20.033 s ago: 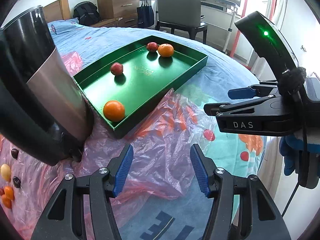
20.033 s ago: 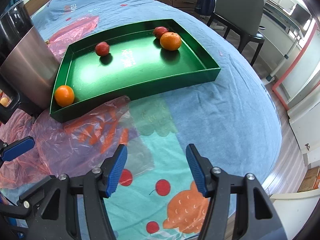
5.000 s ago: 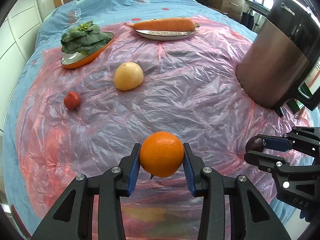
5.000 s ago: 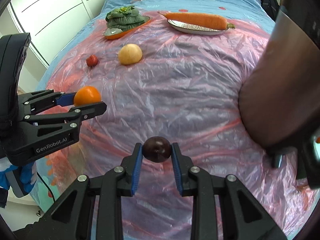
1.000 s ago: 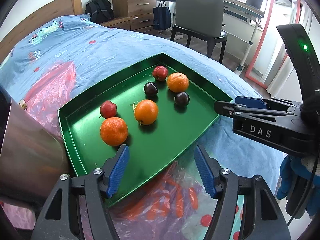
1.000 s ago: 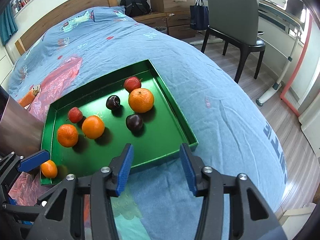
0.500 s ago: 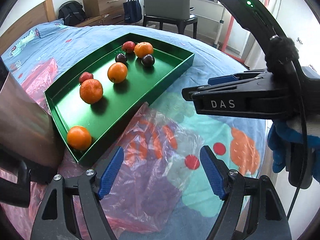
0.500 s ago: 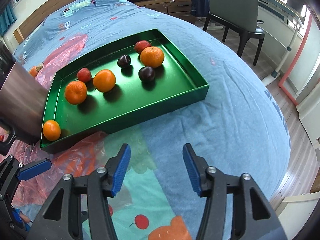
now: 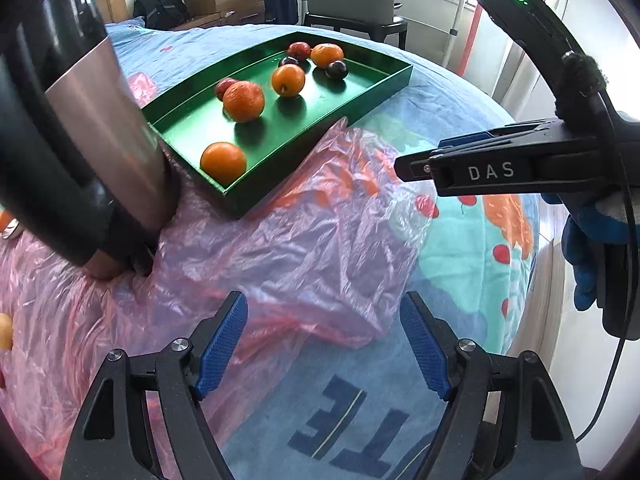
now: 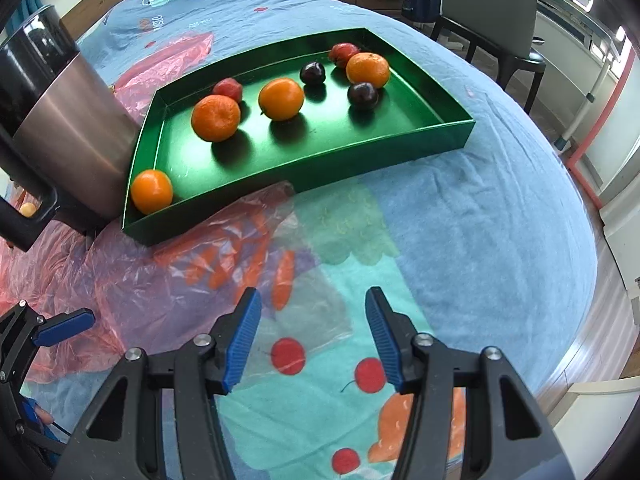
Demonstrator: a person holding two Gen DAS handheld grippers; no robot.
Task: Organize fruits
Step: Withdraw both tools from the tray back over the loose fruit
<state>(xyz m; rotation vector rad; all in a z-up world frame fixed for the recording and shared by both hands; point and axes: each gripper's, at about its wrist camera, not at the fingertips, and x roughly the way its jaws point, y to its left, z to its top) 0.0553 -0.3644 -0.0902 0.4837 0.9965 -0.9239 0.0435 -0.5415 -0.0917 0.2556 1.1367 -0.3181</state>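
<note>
Lying beyond both empty tongs (image 10: 312, 334), fruit-filled tray (image 10: 424, 140).

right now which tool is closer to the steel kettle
Left. The left tool is over the pink plastic just beside the kettle, which looms at its left. The right tool is farther right, over the bedspread in front of the tray.

Left hand-held gripper (image 9: 323, 345) and right hand-held gripper (image 10: 313, 336), both spread wide, empty
</note>
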